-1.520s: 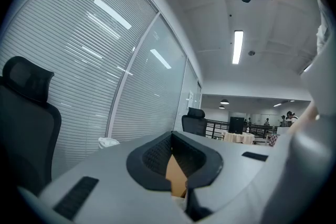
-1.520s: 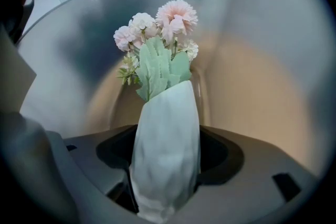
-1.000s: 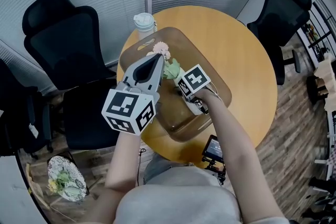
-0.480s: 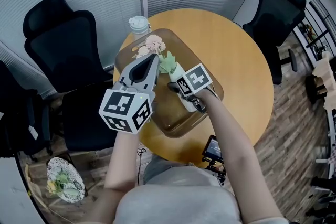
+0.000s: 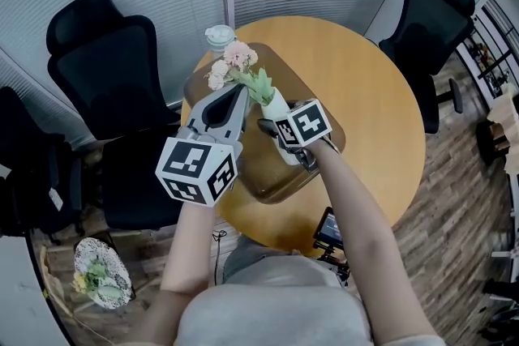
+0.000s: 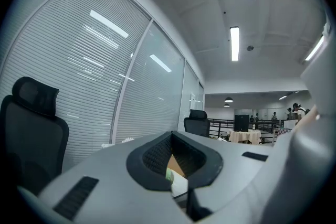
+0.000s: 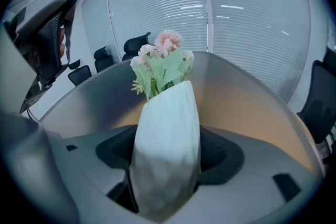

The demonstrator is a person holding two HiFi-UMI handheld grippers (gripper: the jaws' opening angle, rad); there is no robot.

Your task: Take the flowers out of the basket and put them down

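At the far left a black office chair (image 5: pixel 101 69) stands against the slatted blinds. Next comes the left gripper (image 5: pixel 239 93), held level above the near-left part of the round wooden bench (image 5: pixel 365 85). In the left gripper view (image 6: pixel 173 139) its jaws are closed tip to tip and hold nothing. A sliver of wood and something white show only through the hollow between them. Beyond its tip a capped bottle (image 5: pixel 219 37) stands at the bench's far-left edge.

The flowers (image 5: pixel 233 65), pale pink heads over green leaves, sit just past the left gripper's tip and to its right. They are raised over the far end of the brown basket (image 5: pixel 268 182). They stand in a white vase (image 5: pixel 276 105), and it is this vase that the right gripper (image 5: pixel 274 121) grips, not the stems. In the right gripper view the vase (image 7: pixel 167 149) fills the gap between the jaws (image 7: pixel 168 155), with a dark pad pressed to each side. The flowers (image 7: pixel 160 63) stick out well beyond the jaw tips, tilted slightly left. From the head view the vase lies over the basket, but I cannot tell whether its base is clear of it. A second black chair (image 5: pixel 438 12) stands at the far right.
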